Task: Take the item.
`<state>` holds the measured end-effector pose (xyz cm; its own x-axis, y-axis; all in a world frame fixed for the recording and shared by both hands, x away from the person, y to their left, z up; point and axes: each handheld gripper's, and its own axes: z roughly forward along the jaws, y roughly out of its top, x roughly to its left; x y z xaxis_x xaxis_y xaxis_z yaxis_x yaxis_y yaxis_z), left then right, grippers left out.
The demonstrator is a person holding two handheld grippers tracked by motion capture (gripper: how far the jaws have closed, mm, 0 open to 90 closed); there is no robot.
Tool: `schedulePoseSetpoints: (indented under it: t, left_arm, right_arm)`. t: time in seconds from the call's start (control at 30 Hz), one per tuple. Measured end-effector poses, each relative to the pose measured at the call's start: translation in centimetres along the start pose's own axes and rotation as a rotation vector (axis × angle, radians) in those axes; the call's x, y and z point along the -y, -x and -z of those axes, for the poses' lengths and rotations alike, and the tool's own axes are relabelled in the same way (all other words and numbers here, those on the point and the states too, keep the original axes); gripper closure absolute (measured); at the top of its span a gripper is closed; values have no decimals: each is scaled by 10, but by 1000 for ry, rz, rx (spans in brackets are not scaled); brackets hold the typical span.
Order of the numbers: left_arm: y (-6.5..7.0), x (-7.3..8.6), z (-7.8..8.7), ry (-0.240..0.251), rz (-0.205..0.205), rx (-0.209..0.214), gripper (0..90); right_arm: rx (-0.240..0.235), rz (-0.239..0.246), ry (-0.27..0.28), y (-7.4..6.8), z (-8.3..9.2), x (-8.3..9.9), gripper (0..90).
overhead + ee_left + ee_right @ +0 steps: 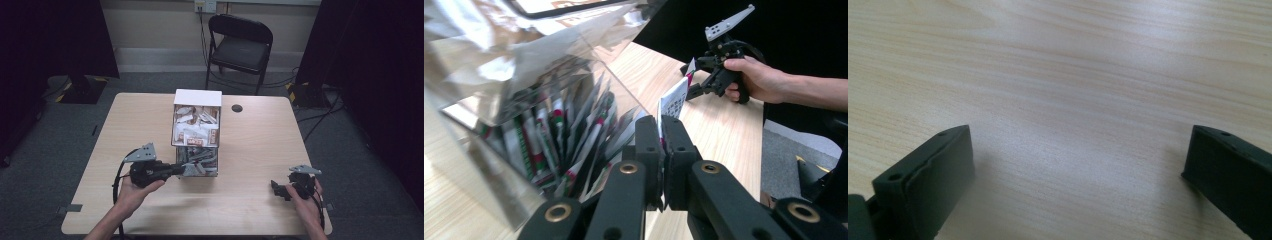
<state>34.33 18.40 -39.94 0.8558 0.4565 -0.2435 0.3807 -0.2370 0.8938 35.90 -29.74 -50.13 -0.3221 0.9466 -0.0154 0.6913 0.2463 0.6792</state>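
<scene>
A packet rack [196,131] stands mid-table [260,150], chair [239,45] behind it.

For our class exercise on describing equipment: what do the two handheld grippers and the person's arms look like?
Both the left gripper and the right gripper are black with two blocky jaws, brass-coloured pivot pins, a grey three-cornered plate on top and a trailing black cable. The forearms are bare, with no sleeves in view.

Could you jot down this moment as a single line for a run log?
left claw: shut on packet by clear box | right claw: open over table
</scene>
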Motion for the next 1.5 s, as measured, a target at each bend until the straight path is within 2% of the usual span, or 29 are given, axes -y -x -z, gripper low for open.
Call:
schedulePoseSetpoints:
  t: [0.57,0.8,0.87,1.0,1.1,1.4,1.5]
  left_arm:
    - [-3,9,26,28,23,-38,878]
    - [-4,10,35,18,26,-62,878]
    - [-6,10,40,37,35,-67,878]
    - [-8,11,47,35,37,-82,878]
    - [-9,11,54,72,53,-83,878]
    - [-15,12,68,66,58,-131,878]
    - [-19,12,73,51,64,-165,879]
  right_arm:
    - [0,-1,-1,0,0,0,0]
    - [0,-1,-1,0,0,0,0]
    - [-1,-1,0,0,0,0,0]
    - [-1,-1,-1,0,0,0,0]
    - [-1,0,0,0,0,0,0]
    - [0,-1,0,0,0,-1,0]
    - [0,-1,0,0,0,-1,0]
